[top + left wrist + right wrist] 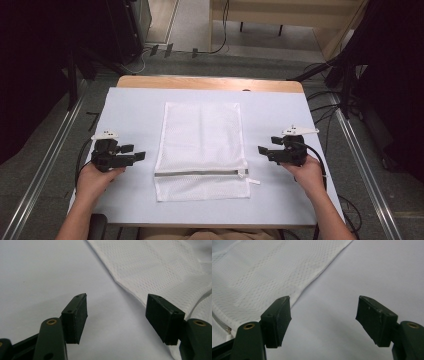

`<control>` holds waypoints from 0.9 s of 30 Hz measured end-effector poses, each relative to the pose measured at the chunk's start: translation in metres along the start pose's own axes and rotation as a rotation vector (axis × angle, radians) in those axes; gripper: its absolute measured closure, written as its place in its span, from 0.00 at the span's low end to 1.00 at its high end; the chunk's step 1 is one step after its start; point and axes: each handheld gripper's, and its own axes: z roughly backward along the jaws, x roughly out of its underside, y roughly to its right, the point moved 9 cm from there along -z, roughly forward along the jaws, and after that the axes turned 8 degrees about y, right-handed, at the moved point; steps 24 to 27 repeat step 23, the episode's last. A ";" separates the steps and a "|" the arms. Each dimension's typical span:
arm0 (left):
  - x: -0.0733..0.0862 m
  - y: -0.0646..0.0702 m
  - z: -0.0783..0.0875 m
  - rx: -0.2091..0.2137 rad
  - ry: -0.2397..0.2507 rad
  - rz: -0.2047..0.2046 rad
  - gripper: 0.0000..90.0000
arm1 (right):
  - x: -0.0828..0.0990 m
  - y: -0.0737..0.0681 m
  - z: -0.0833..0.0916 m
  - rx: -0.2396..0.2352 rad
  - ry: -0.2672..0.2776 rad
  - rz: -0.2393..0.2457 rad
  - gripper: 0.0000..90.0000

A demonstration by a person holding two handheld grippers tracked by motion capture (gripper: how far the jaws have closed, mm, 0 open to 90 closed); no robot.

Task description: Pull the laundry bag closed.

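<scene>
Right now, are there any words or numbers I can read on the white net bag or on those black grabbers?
None: no words, numbers or signs can be read.
Mesh bag: plain white net with a grey zipper, no label showing.
Left gripper and right gripper: plain black, no writing.
Table: plain white cover.

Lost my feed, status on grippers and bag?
Left gripper and right gripper open, empty. White mesh zip bag flat between them, untouched. Nothing in the way.
</scene>
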 end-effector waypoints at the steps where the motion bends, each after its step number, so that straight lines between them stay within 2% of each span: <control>1: 0.000 0.000 0.000 -0.003 0.000 -0.001 0.39 | 0.000 0.001 0.000 0.003 -0.001 0.001 0.32; 14: 0.001 -0.002 -0.001 -0.017 -0.007 0.000 0.38 | 0.004 0.000 -0.003 0.008 -0.011 0.025 0.29; 17: 0.002 -0.002 -0.002 -0.017 -0.014 -0.003 0.38 | 0.005 -0.003 -0.002 -0.021 -0.018 0.025 0.23; 27: 0.004 -0.002 -0.004 -0.021 -0.022 -0.004 0.37 | 0.007 -0.002 -0.003 -0.020 -0.035 0.025 0.24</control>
